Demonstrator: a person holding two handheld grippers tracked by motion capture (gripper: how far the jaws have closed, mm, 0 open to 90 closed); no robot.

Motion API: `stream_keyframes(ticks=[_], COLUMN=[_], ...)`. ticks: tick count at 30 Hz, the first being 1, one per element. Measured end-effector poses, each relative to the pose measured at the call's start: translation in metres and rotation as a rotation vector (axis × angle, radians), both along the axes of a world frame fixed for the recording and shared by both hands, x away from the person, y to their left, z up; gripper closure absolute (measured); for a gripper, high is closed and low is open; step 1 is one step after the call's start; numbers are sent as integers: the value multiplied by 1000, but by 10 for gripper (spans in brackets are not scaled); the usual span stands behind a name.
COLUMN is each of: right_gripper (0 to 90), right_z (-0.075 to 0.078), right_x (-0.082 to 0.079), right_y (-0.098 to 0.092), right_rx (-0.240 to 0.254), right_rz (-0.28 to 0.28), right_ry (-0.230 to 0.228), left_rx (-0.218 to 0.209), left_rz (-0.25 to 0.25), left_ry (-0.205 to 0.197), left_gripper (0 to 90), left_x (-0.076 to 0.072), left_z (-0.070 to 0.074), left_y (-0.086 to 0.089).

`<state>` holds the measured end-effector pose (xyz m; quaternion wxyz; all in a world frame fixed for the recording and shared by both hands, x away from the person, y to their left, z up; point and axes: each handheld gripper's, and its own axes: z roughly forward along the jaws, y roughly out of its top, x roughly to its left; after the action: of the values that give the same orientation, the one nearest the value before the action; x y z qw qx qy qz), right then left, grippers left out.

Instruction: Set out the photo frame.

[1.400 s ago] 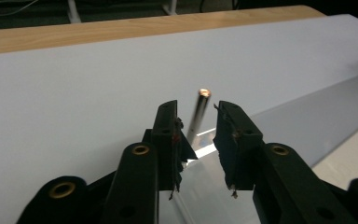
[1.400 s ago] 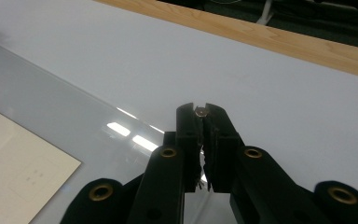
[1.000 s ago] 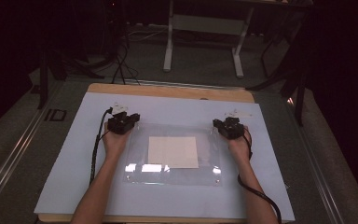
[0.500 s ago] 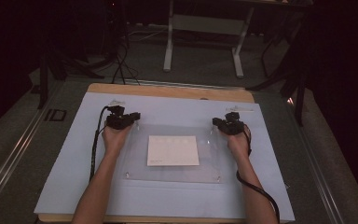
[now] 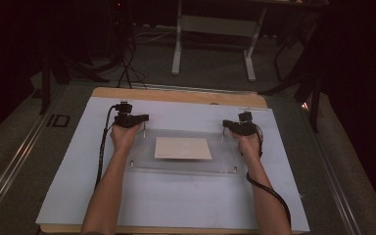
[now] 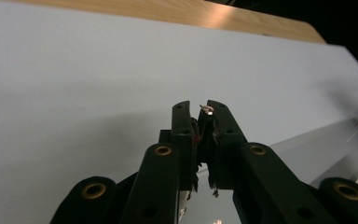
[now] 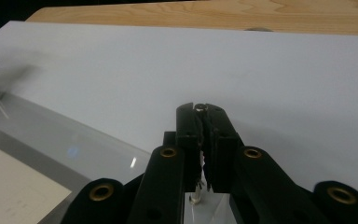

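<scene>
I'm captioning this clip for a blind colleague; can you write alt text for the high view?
Two bare forearms reach in, each hand holding a black gripper, left gripper and right gripper, shut on thin metal posts at the far corners of a clear acrylic plate. The plate covers a cream paper sheet on a white table mat.

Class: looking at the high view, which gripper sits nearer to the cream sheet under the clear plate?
Left, narrowly. The left gripper grips a post at the clear plate's far left corner; the right gripper grips the far right post, slightly farther from the cream sheet.

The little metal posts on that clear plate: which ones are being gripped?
The two far-corner posts: the left gripper pinches one, the right gripper the other. The two near-corner posts stand free.
</scene>
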<state>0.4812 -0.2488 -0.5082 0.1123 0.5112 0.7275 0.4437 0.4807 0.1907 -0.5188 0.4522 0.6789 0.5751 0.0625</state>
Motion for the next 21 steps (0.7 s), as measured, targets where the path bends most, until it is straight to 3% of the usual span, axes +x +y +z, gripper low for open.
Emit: stream_keyframes(ticks=[2, 4, 8, 14, 16, 21], right_gripper=[858, 858, 856, 827, 772, 731], right_z=[0, -1, -2, 1, 4, 9], right_x=[3, 4, 5, -2, -6, -21], right_y=[1, 1, 1, 5, 4, -1], right_rx=[4, 12, 14, -66, -84, -120], right_rz=[-11, -19, -20, -12, -3, 11], right_ry=[7, 12, 7, -39, -64, -118], left_rx=[16, -10, -22, -32, -36, -41], left_rz=[1, 10, 22, 36, 36, 38], left_ry=[8, 19, 36, 49, 54, 54], left_gripper=[837, 836, 834, 831, 830, 829], left_x=[3, 5, 7, 8, 8, 9], left_z=[1, -1, -2, -2, -2, -2], left_y=[-2, -1, -1, -1, -1, -1])
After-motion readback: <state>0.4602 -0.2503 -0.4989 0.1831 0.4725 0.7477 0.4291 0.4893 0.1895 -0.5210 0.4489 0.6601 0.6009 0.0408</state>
